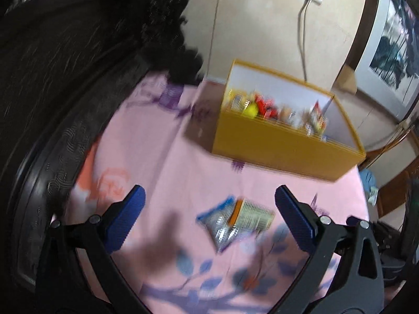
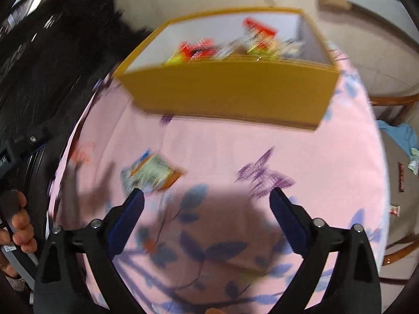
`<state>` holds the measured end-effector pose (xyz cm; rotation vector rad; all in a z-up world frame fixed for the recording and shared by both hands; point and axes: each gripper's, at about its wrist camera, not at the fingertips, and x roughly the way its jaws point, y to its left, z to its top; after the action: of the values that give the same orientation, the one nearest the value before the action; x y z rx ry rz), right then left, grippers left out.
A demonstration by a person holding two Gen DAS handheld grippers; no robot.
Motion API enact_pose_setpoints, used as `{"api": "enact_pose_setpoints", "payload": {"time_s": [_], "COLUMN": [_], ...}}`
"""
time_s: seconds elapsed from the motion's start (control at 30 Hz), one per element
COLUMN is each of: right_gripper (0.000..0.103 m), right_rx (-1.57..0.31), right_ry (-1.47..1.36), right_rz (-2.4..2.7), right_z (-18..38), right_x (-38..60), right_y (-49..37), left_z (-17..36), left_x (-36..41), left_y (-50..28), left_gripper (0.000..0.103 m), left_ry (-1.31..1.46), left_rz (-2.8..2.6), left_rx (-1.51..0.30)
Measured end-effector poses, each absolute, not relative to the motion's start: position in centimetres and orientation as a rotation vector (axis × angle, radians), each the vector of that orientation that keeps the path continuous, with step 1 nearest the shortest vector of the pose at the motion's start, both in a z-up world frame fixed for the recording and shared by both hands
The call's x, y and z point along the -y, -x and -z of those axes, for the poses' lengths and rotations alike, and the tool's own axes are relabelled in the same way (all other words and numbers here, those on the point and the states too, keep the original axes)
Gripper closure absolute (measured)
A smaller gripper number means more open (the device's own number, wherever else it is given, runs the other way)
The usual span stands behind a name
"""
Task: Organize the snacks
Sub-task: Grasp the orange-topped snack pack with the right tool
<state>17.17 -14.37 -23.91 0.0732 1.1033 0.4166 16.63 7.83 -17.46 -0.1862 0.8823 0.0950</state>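
Note:
A yellow box [image 1: 282,149] with white inner walls stands on the pink flowered tablecloth [image 1: 167,157] and holds several snack packets [image 1: 264,107]. Loose snack packets [image 1: 235,219], one blue and silver, one orange with a label, lie on the cloth in front of the box. My left gripper [image 1: 209,201] is open and empty, hovering just before these packets. In the right wrist view the box [image 2: 230,89] is at the back and the loose packets [image 2: 152,175] lie left of centre. My right gripper [image 2: 207,198] is open and empty above the cloth, its left finger near the packets.
A black fuzzy garment [image 1: 78,52] covers the left side. The left gripper's handle and a hand [image 2: 21,225] show at the right view's left edge. A wall socket with a cable [image 1: 303,26] is behind the box. Wooden chairs [image 2: 392,107] stand beyond the table's right edge.

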Motion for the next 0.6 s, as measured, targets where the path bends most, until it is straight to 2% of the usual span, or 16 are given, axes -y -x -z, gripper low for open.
{"api": "enact_pose_setpoints", "payload": {"time_s": [0.17, 0.33, 0.6], "right_gripper": [0.005, 0.005, 0.004], "right_rx": [-1.168, -1.187, -1.177], "right_ry": [0.035, 0.020, 0.164], "right_rz": [-0.428, -0.369, -0.648], "right_z": [25.5, 26.1, 26.7], "right_x": [12.4, 12.6, 7.8], "right_y": [-16.7, -16.8, -20.7], "left_z": [19.0, 19.4, 19.6], "left_x": [-8.5, -8.8, -9.9], "left_y": [-13.4, -11.8, -10.5], "left_gripper": [0.002, 0.002, 0.002], "left_ry": [0.200, 0.209, 0.237], "left_rz": [-0.115, -0.123, -0.141], "left_rx": [-0.919, -0.925, -0.925]}}
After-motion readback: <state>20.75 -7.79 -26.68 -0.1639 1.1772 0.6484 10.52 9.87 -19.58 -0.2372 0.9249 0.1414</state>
